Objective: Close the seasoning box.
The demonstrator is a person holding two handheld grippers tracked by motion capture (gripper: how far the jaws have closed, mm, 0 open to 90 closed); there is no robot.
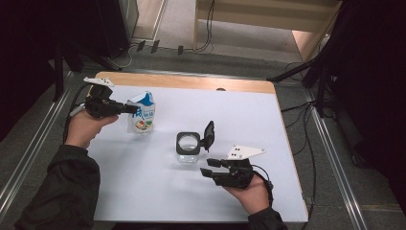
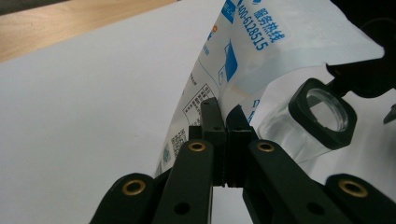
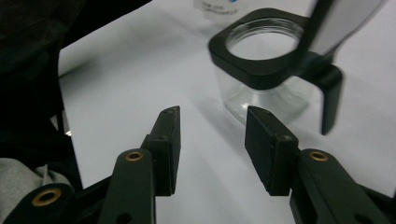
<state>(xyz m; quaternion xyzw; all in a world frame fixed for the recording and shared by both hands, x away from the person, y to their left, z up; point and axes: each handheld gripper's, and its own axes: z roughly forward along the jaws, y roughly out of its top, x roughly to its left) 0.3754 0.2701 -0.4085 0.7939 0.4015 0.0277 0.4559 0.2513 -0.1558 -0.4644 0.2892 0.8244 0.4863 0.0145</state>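
Pouch (image 2: pixel 261 56) edge between closed left tongs (image 2: pixel 225 122)

At left of centre in the frame, the left gripper (image 1: pixel 130 109) has its jaws clamped on the near edge of a white and blue pouch (image 1: pixel 142 114) standing upright on the white table (image 1: pixel 143 167). At centre stands a clear jar (image 1: pixel 188 146) with a black rim, its black lid (image 1: pixel 208 134) hinged open. Lower right, the right gripper (image 1: pixel 208 168) lies just beside the jar, jaws apart with nothing between them.

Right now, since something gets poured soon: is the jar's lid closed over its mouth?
No: the jar has its hinged lid flipped up, leaving the mouth open.
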